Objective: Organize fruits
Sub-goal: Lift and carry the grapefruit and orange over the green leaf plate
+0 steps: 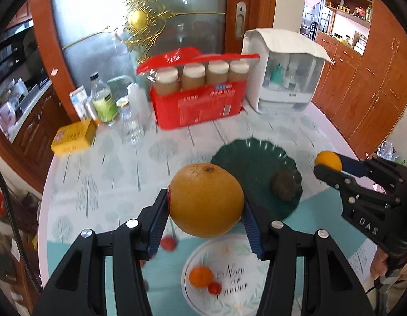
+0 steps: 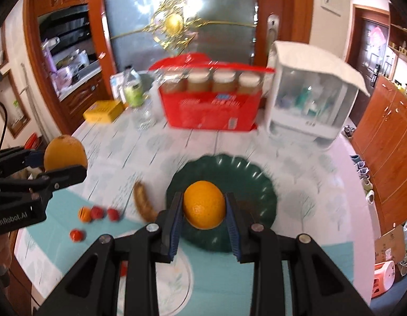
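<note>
My left gripper (image 1: 206, 205) is shut on a large yellow-orange grapefruit (image 1: 206, 200) and holds it in the air above the table. That fruit (image 2: 65, 152) and the left gripper (image 2: 61, 164) also show at the left of the right wrist view. My right gripper (image 2: 203, 208) is shut on a smaller orange (image 2: 204, 205), lifted over the dark green plate (image 2: 256, 184). From the left wrist view, the right gripper (image 1: 328, 164) with its orange (image 1: 328, 160) shows at the right. A brown fruit (image 1: 283, 185) lies on the green plate (image 1: 245, 163).
A white plate (image 1: 237, 271) holds a small tangerine (image 1: 200, 276) and a red tomato (image 1: 214, 287). A brown banana (image 2: 143, 202), more tomatoes (image 2: 112, 213) and a tangerine (image 2: 84, 214) lie on the tablecloth. A red box of jars (image 1: 200, 105), a white cabinet (image 1: 285, 79), bottles (image 1: 102, 100) and a yellow box (image 1: 73, 137) stand behind.
</note>
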Action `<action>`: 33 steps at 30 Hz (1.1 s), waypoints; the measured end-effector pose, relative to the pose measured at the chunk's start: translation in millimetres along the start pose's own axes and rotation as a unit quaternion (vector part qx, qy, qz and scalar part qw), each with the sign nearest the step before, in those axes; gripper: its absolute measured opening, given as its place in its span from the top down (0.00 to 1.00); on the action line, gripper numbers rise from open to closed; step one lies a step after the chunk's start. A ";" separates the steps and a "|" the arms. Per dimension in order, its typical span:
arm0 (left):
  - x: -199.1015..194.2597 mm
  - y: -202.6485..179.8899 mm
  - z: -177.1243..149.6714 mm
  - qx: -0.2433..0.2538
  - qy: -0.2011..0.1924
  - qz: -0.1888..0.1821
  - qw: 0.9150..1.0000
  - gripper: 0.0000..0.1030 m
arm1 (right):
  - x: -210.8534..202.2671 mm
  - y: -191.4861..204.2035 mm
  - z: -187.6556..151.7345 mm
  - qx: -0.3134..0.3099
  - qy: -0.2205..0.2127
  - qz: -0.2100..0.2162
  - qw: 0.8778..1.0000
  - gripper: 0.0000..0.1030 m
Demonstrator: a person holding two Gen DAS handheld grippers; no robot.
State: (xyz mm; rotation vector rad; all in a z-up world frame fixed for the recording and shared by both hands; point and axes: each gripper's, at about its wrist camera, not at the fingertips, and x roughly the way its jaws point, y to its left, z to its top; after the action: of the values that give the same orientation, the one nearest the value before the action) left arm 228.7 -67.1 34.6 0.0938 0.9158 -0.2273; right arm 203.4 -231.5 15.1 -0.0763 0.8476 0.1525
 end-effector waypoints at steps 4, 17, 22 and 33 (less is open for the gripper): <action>21.7 -5.2 26.3 0.004 0.003 -0.009 1.000 0.50 | 16.2 -14.0 23.4 0.016 0.002 -0.020 1.000 0.70; 138.8 -23.1 41.7 0.008 0.074 -0.038 0.997 0.50 | 111.7 -44.4 25.8 0.062 0.073 -0.027 0.995 0.70; 186.9 -27.8 33.7 0.004 0.111 -0.050 0.993 0.50 | 148.0 -56.6 12.5 0.095 0.108 -0.015 0.989 0.70; 242.0 -42.3 19.3 0.016 0.147 -0.078 0.986 0.50 | 200.0 -74.4 -7.9 0.141 0.156 0.002 0.978 0.70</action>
State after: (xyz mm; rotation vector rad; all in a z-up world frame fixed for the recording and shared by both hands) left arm 375.9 -149.1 -145.4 0.0864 1.2146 -0.3805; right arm 340.1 -285.1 -139.9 0.1716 1.1758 0.0228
